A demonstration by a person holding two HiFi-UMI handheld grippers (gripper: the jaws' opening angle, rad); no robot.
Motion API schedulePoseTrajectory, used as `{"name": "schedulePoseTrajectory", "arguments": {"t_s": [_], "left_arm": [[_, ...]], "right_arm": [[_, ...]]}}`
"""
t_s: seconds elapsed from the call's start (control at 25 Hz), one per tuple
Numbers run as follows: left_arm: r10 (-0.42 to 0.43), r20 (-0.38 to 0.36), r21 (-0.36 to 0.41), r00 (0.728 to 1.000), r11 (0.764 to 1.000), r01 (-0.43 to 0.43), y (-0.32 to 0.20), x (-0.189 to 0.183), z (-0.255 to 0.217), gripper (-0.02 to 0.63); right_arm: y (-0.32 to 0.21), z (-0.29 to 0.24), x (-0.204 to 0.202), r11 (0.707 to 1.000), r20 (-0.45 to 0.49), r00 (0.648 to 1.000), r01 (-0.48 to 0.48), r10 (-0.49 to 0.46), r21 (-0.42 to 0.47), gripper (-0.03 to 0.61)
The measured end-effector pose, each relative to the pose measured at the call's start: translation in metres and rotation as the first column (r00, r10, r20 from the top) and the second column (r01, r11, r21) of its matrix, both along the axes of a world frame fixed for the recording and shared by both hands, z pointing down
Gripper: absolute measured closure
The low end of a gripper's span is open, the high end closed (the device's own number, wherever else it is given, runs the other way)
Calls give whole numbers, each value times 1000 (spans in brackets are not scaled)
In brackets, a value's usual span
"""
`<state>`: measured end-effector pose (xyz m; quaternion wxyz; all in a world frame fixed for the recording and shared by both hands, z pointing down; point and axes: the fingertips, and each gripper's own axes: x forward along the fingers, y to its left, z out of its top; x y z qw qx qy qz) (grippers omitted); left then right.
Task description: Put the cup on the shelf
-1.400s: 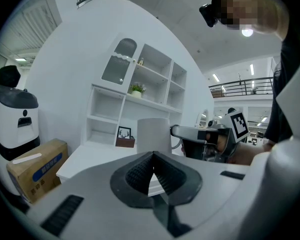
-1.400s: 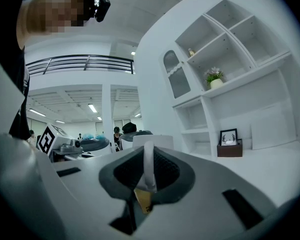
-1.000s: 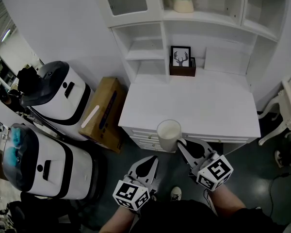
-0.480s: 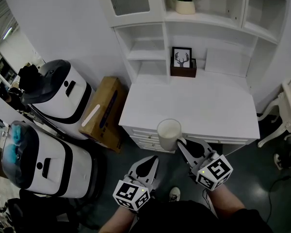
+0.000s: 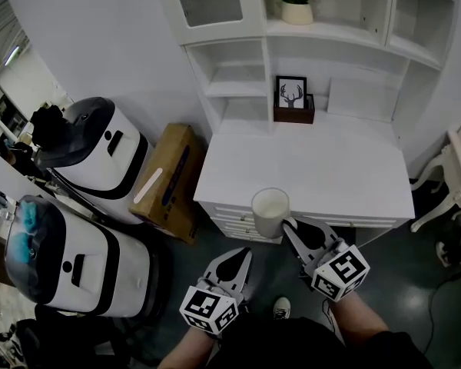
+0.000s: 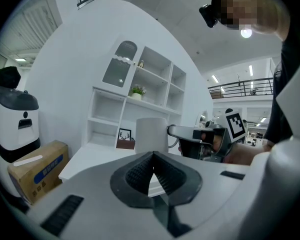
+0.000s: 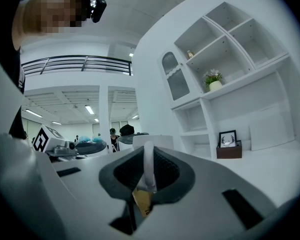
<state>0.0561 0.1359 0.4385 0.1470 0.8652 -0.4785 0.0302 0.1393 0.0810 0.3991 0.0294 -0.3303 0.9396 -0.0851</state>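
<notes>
Two grippers fill the bottom of my head view. My right gripper [image 5: 290, 227] is clamped on the thin curved handle [image 7: 148, 165] of the plain white ceramic cup [image 5: 270, 211], and its own view shows that handle pinched upright between the jaws with the cup body just beyond them. My left gripper [image 5: 241, 255] sits lower and to the left, jaws pressed together at the tips with nothing between them. Its camera looks up at the cup [image 6: 151, 134] and at the right gripper [image 6: 176, 132] beside it. The cup is upright, mouth up, held at the front edge of the flat white desk top [image 5: 330, 167], not on any shelf. Past the desk stands the white shelf unit [image 5: 238, 87] with open compartments. A small black-framed deer picture [image 5: 291, 92] stands at the back of the desk, in a dark brown wooden holder [image 5: 294, 114]. A potted plant in a cream pot [image 5: 296, 6] is on a higher shelf. Left of the desk a brown cardboard box [image 5: 169, 181] leans on the floor, beside two rounded white-and-black machines [image 5: 100, 151].
</notes>
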Motion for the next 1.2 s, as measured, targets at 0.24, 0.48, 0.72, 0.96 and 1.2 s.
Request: {"name": "schedulePoseTrajectory", "arguments": {"t_s": [0.24,0.48,0.72,0.96,1.2], "left_arm": [[24,1,10,1000,1000,-24,-9,-17,-7,609],[44,4,10,999,999,-45,-21,-35,-10,609],[68,9,13,998,998,-68,-35,-53,-13,609],[82,13,15,997,996,-83,-46,-74,-13,609],[96,11,8,995,995,-96,-56,-91,-9,609]], "right_arm": [[-7,-4,-14,1000,0,1000,-27,27,-2,551],[-18,-6,-30,999,0,999,-50,50,-4,551],[-32,-8,-46,997,3,997,-75,75,-4,551],[-44,-8,-63,995,7,995,-98,99,-6,551],[-55,-6,-78,993,10,993,-118,118,-8,551]]}}
